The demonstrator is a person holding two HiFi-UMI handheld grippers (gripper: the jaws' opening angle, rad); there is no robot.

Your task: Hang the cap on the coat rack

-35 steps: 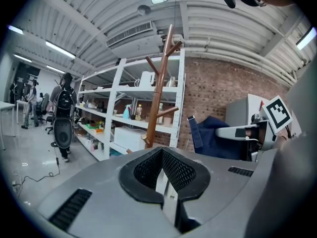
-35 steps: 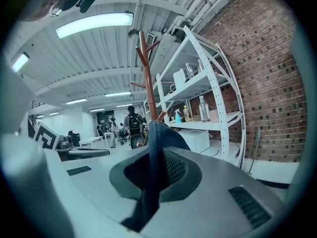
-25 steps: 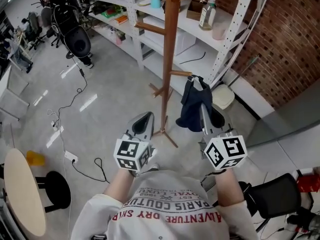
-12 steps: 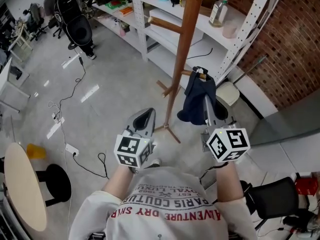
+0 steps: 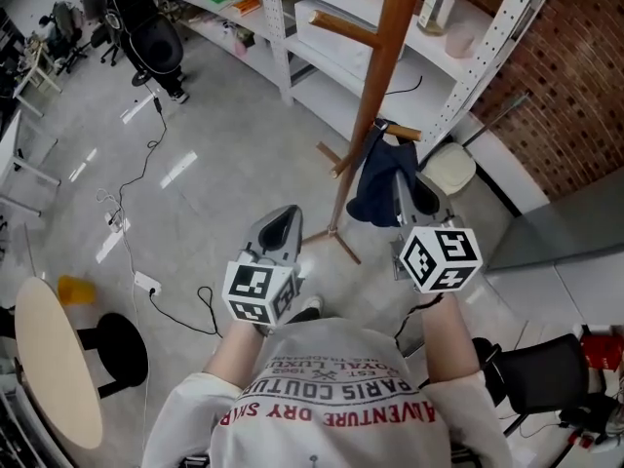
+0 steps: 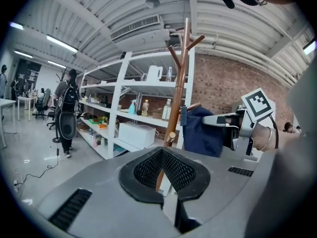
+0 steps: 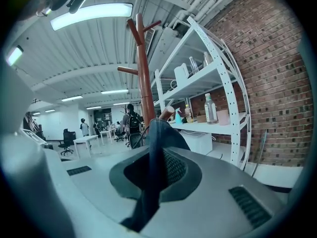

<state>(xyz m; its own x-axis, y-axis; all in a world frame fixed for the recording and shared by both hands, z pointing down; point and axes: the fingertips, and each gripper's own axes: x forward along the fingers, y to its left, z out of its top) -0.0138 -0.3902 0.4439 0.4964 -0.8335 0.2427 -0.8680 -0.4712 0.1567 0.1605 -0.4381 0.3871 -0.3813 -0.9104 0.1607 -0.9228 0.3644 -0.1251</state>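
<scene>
Here the right gripper (image 5: pixel 403 185) is raised in front of the person, its fingers pressed together on a fold of the dark blue cap (image 5: pixel 378 181). In the right gripper view the cloth runs up through the slit between the two dark pads (image 7: pixel 171 168) and bulges above them. The cap hangs from this grip just beside the brown wooden coat rack (image 5: pixel 378 86), on its right side as seen from the head view. The cap's upper edge lies at the short lower peg (image 5: pixel 402 133). Whether the cloth already rests on that peg cannot be told. The left gripper (image 5: pixel 282 228) is held lower and to the left, well apart from the cap, pointing towards the foot of the rack. Its jaws are closed against each other and hold nothing; only the hollow between their ribbed pads shows open, in the left gripper view. Each gripper carries a white marker cube (image 5: pixel 440 257) near the person's wrist. Behind the rack stands white metal shelving (image 5: pixel 466 55) with bottles and boxes, set against a red brick wall (image 5: pixel 561 96). On the grey floor (image 5: pixel 224 154) a black cable (image 5: pixel 146 198) trails towards a white socket strip. A round pale table (image 5: pixel 49 378) and a black stool (image 5: pixel 119 351) occupy the lower left of the head view.
</scene>
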